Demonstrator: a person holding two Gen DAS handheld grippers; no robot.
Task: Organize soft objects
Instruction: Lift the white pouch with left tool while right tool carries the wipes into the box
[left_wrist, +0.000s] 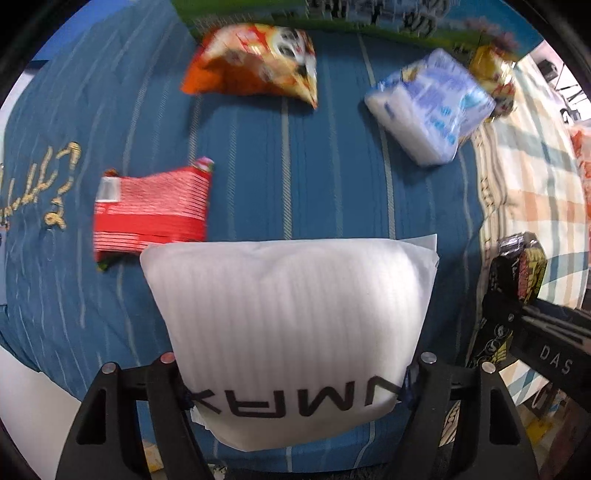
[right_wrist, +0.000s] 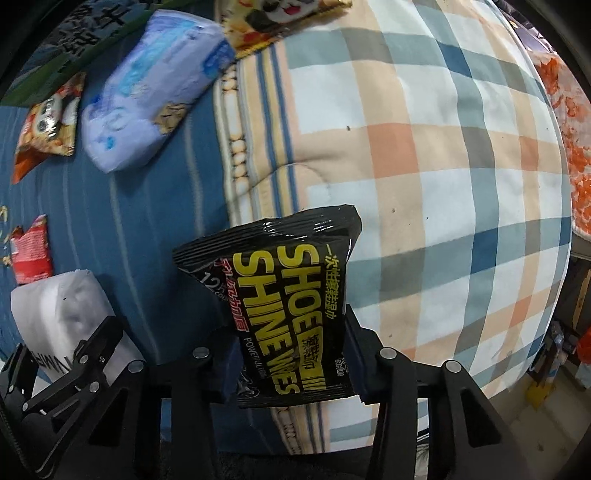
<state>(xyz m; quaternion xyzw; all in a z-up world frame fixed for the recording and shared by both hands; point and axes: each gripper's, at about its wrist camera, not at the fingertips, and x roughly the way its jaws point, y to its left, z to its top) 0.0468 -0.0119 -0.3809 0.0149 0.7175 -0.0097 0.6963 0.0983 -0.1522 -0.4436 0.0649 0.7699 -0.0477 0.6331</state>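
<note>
My left gripper (left_wrist: 295, 397) is shut on a white foam pouch (left_wrist: 288, 325) with black lettering, held above the blue striped bedcover (left_wrist: 295, 177). The pouch also shows in the right wrist view (right_wrist: 66, 314). My right gripper (right_wrist: 291, 365) is shut on a black pack of shoe shine wipes (right_wrist: 288, 306), held over the edge of the plaid quilt (right_wrist: 424, 166). That pack also shows at the right of the left wrist view (left_wrist: 517, 280).
On the blue cover lie a red snack packet (left_wrist: 151, 214), an orange snack bag (left_wrist: 255, 62) and a blue-white tissue pack (left_wrist: 432, 103). A yellow snack bag (left_wrist: 493, 74) lies at the quilt's far edge. An orange patterned cloth (right_wrist: 565, 129) lies at the right.
</note>
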